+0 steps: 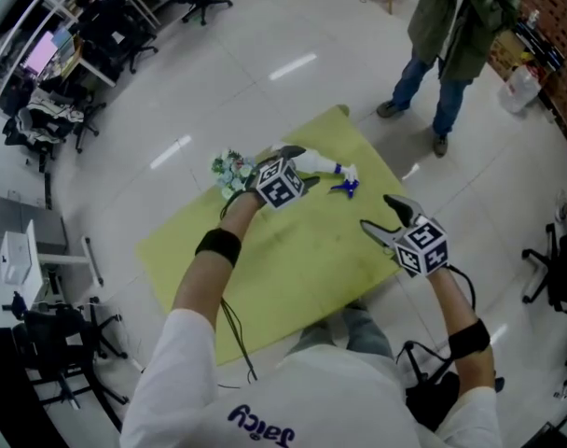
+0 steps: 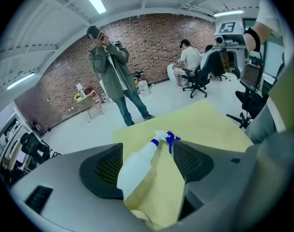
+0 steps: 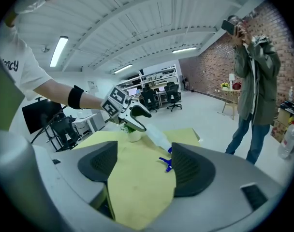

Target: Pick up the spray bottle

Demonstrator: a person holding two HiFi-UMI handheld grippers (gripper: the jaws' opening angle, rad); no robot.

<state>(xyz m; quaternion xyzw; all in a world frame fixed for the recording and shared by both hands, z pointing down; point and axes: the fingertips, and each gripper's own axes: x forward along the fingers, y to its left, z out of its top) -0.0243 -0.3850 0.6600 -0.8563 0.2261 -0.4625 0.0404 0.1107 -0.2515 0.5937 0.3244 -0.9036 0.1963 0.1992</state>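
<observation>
A: Spray bottle point(image 1: 313, 164), position?

B: On the yellow mat point(image 1: 302, 259), far half. White body, blue trigger point(image 1: 345, 187). It slants, trigger end low, towards the right. Can't tell whether the base rests on the mat or is raised.

A: Left gripper point(image 1: 302, 166)?

B: At the bottle's base end. Its own view shows the bottle point(image 2: 137, 166) between the jaws, body against the left pad and mat showing between it and the right pad. Jaws wide, no clamp on it. The trigger point(image 2: 170, 139) points away from the camera.

A: Right gripper point(image 1: 379, 211)?

B: Near the mat's right edge, well apart from the bottle. Its jaws are spread wide in its own view point(image 3: 144, 163), with only mat between them. Beyond them that view shows the left gripper point(image 3: 132, 117) over the bottle point(image 3: 156, 137), and the blue trigger point(image 3: 166, 163) close to the mat.

A: Anything else on the mat?

B: A small potted plant point(image 1: 229, 171) in a white pot, just left of the left gripper.

A: Surroundings?

B: A person in a green coat point(image 1: 451, 26) and jeans stands on the floor beyond the mat. Brick wall behind, office chairs point(image 1: 111, 35) far left.
</observation>
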